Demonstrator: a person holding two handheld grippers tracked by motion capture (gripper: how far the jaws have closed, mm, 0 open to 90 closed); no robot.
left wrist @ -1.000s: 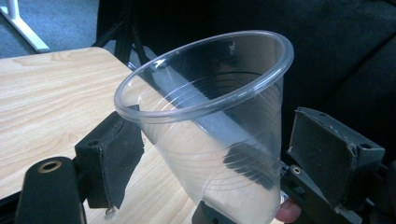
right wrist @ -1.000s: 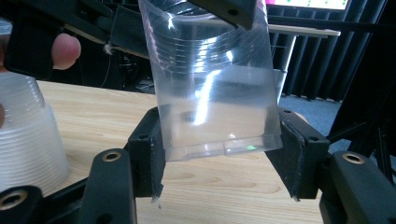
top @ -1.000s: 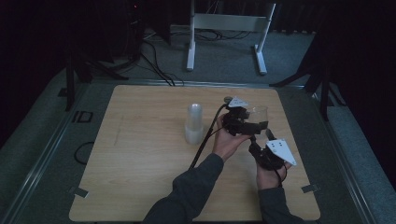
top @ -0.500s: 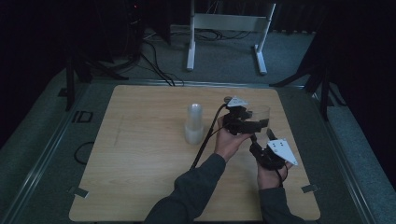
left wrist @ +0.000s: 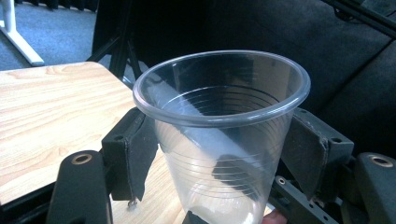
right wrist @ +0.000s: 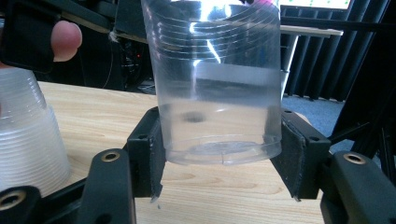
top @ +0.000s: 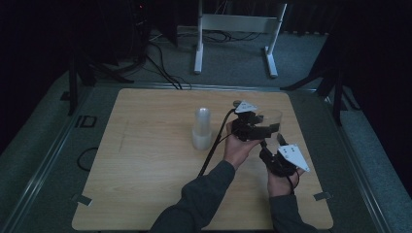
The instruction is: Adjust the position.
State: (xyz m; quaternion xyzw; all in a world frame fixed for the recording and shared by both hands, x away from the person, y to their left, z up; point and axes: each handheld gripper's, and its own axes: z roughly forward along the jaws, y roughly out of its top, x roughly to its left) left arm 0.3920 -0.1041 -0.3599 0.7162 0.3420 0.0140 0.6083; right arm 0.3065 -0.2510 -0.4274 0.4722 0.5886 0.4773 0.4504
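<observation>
Since the earlier frames the hands have barely shifted, but the left claw (top: 265,127) has just been closing its jaws around the clear plastic cup (top: 270,119), which stands between them. Seen along the left claw (left wrist: 219,154), the cup (left wrist: 224,135) is upright with its open rim uppermost, and the two black pads sit against its upper wall on either side, so the jaws are roughly half closed and pressing on the cup. The right claw (top: 270,145) lies just near of the left one, at the right side of the table (top: 145,160), and grips the same cup lower down: in the right gripper view the right claw (right wrist: 219,154) has its pads clamped against the cup (right wrist: 217,79) at its base, jaws drawn in about as far as they go around it. The cup's bottom hangs slightly above the wooden surface there, though whether it touches cannot be told. The cup is thus held between both claws at the right half of the table, toward the far edge. To its left, near the middle of the table, a stack of clear cups (top: 202,128) stands upside down, well apart from the held cup; it also appears at the left edge of the right gripper view (right wrist: 28,144).
</observation>
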